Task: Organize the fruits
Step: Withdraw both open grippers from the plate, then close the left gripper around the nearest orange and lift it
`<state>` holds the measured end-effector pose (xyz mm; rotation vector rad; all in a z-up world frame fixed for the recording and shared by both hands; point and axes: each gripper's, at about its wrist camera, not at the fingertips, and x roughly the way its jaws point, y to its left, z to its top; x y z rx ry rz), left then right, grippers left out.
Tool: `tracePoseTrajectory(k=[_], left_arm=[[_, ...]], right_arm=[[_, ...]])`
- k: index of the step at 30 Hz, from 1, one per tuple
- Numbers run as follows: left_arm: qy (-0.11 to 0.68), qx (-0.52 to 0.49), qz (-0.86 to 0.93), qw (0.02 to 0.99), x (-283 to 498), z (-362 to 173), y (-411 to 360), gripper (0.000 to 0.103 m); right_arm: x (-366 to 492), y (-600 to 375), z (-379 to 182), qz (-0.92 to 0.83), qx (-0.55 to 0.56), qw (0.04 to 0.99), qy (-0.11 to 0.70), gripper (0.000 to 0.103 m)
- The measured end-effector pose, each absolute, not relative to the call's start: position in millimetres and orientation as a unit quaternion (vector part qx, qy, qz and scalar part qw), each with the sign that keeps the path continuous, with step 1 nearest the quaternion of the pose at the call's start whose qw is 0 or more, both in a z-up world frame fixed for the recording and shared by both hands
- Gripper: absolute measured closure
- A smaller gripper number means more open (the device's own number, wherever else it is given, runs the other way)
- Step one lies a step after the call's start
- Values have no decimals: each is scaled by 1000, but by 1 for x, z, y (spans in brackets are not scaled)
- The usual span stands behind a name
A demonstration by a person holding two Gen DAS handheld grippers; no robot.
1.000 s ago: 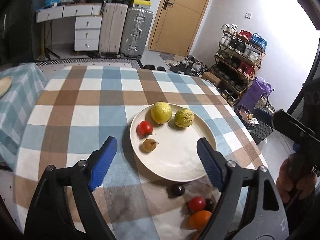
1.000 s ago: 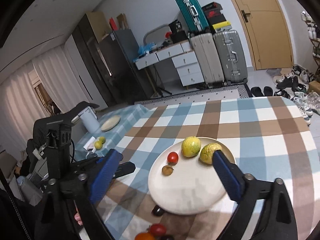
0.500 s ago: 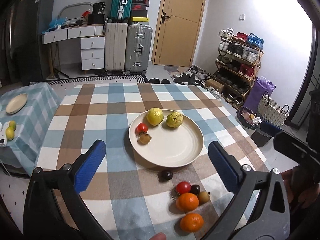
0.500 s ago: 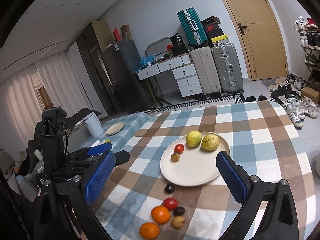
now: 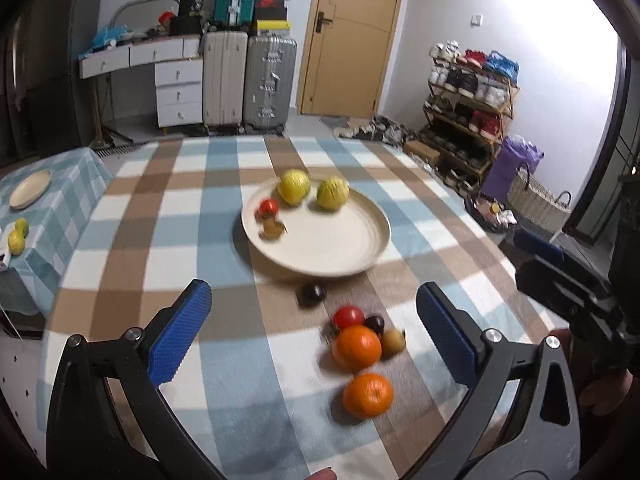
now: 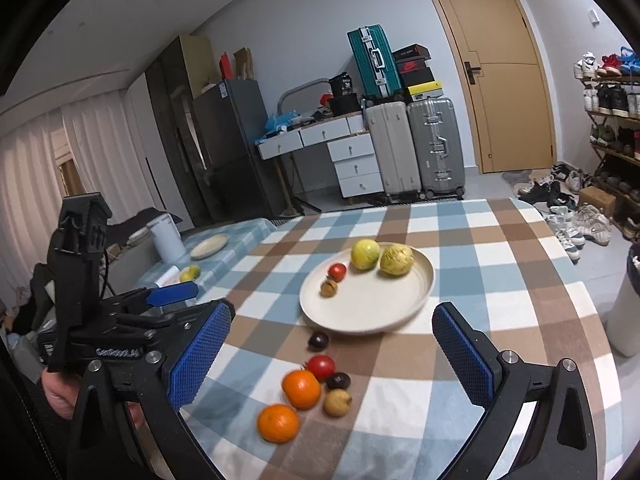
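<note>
A cream plate [image 5: 340, 248] [image 6: 384, 312] on the checked tablecloth holds two yellow-green fruits [image 5: 294, 187] [image 5: 332, 193], a red tomato [image 5: 268, 207] and a small brown fruit [image 5: 273, 229]. In front of the plate lie a dark plum [image 5: 312, 294], a tomato [image 5: 348, 317], another dark plum [image 5: 375, 324], a small brown fruit [image 5: 393, 342] and two oranges [image 5: 357, 347] [image 5: 367, 395]. My left gripper [image 5: 314, 340] is open and empty above the loose fruits. My right gripper [image 6: 332, 356] is open and empty, held back from them.
A side table at the left carries a small plate [image 5: 30, 189] and two yellow-green fruits [image 5: 17, 236]. A white canister [image 6: 166, 238] stands there too. Suitcases [image 5: 248, 80], drawers, a door and a shoe rack [image 5: 468, 104] stand beyond the table.
Both grippers have pulled back and up from the plate, so the loose fruits in front of the plate have come into view. Both stay open.
</note>
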<state>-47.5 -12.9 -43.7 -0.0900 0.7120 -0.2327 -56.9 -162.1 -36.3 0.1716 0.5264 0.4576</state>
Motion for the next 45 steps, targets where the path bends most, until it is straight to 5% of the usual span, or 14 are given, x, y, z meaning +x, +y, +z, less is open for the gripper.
tracePoseTrajectory(k=[24, 27, 35, 45], left_arm=[[440, -39, -172, 881, -46, -132, -41, 3], [443, -36, -183, 877, -46, -134, -42, 13], [456, -31, -224, 861, -46, -143, -47, 63], [442, -44, -236, 864, -49, -136, -38, 66]], right_arm=[[-55, -171, -95, 202, 98, 917, 330, 0], [-54, -172, -98, 202, 103, 915, 334, 0], [-52, -172, -100, 211, 114, 910, 339, 0], [-50, -174, -104, 220, 132, 903, 345, 0]])
